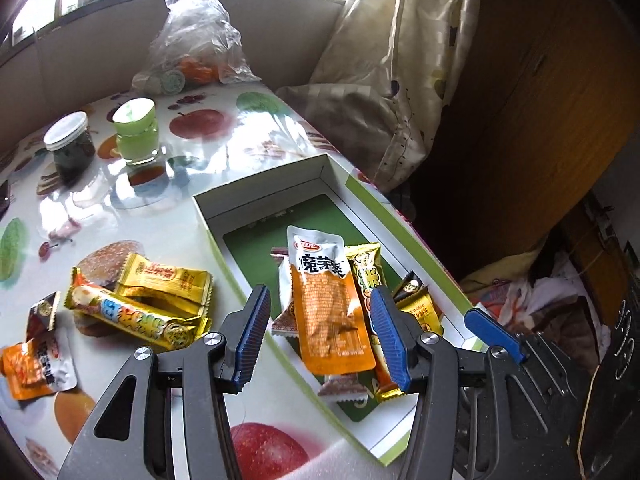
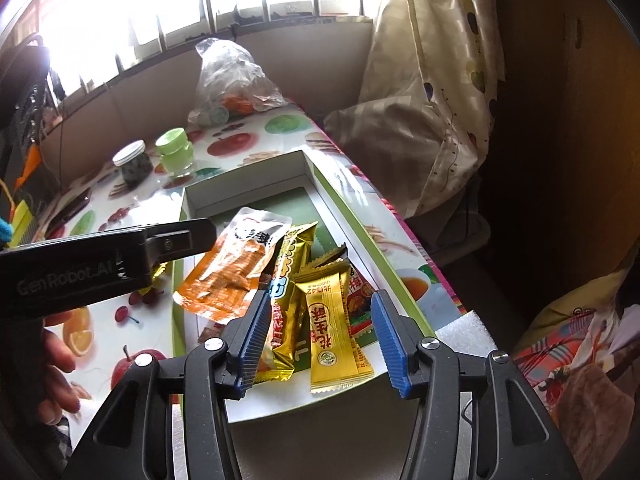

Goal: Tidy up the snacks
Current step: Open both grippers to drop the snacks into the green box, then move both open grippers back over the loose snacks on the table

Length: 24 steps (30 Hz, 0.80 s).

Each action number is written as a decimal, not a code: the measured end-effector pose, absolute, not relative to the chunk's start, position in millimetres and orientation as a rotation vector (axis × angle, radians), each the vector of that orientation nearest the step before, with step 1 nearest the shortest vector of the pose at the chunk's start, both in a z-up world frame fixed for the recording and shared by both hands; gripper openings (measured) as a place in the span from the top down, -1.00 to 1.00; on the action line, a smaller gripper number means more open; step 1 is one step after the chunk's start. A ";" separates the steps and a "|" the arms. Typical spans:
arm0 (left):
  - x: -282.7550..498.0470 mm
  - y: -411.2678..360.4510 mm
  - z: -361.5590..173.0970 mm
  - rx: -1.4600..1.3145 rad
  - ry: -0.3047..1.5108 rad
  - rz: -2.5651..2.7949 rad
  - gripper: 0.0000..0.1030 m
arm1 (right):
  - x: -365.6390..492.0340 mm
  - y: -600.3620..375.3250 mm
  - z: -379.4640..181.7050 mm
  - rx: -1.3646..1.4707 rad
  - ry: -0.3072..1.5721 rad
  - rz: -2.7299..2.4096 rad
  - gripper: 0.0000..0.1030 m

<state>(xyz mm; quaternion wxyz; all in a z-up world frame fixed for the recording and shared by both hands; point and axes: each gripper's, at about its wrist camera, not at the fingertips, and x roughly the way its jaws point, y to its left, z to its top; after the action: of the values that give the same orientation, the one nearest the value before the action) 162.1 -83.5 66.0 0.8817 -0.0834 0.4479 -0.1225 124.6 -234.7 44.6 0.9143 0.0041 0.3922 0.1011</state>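
An open white and green box lies on the fruit-print table and holds several snack packets. An orange and white pouch lies on top of them. My left gripper is open above the box, its fingers either side of that pouch without touching it. My right gripper is open over the box's near end, above a gold packet. Left of the box on the table lie a long gold bar, a gold packet and a small orange pouch.
A dark jar and a green jar stand at the far left. A clear plastic bag sits at the table's far end. A curtain hangs to the right. The table's right edge runs beside the box.
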 end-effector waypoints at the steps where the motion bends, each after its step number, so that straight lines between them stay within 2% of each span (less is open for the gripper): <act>1: 159.7 -82.5 67.2 -0.173 0.930 -0.254 -0.03 | 123.1 -234.4 45.5 0.009 0.805 0.208 0.00; 24: 96.8 -19.1 86.0 -0.176 0.840 -0.089 -0.03 | 98.2 -194.2 64.8 -0.004 0.755 0.278 0.00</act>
<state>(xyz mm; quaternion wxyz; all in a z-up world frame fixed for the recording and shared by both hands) 96.8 -19.1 86.0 0.9083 -0.0855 0.4071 -0.0433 98.2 -194.2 64.8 0.9202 -0.0019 0.3672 0.1355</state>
